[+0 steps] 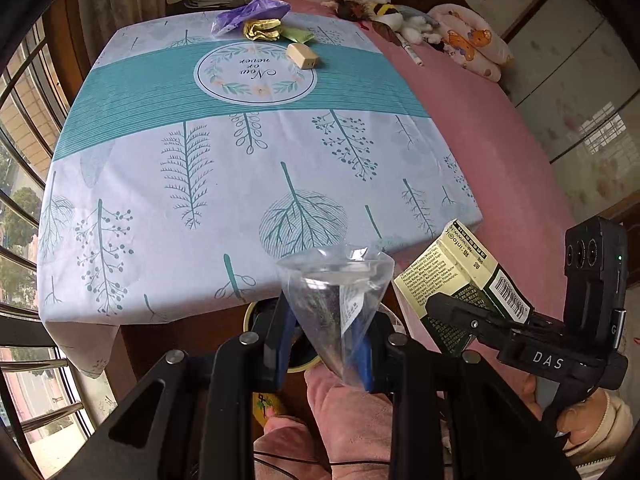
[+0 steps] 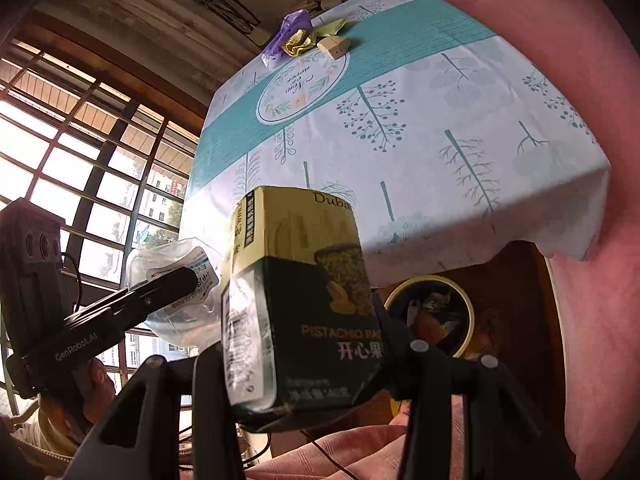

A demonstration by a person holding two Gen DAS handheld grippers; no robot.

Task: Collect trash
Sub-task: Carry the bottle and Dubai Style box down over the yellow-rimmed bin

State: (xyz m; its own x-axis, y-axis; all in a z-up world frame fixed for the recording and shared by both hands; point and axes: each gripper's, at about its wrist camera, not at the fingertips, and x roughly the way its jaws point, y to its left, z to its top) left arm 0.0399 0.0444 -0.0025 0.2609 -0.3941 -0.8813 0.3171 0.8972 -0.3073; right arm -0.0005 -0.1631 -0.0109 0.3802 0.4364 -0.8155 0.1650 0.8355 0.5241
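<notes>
Between its blue pads, the left tool (image 1: 326, 344) grips a clear plastic bag (image 1: 336, 292); the right tool (image 2: 308, 364) clamps a green snack box (image 2: 308, 300). Below stands a yellow-rimmed bin (image 2: 430, 280). Wrappers (image 1: 262, 29) lie across the counter (image 1: 224, 168).

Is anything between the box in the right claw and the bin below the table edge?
Nothing visible. The pistachio box, shut in the right claw, hangs beside the table edge, and the yellow-rimmed bin stands open to its right below, some trash already inside.
</notes>
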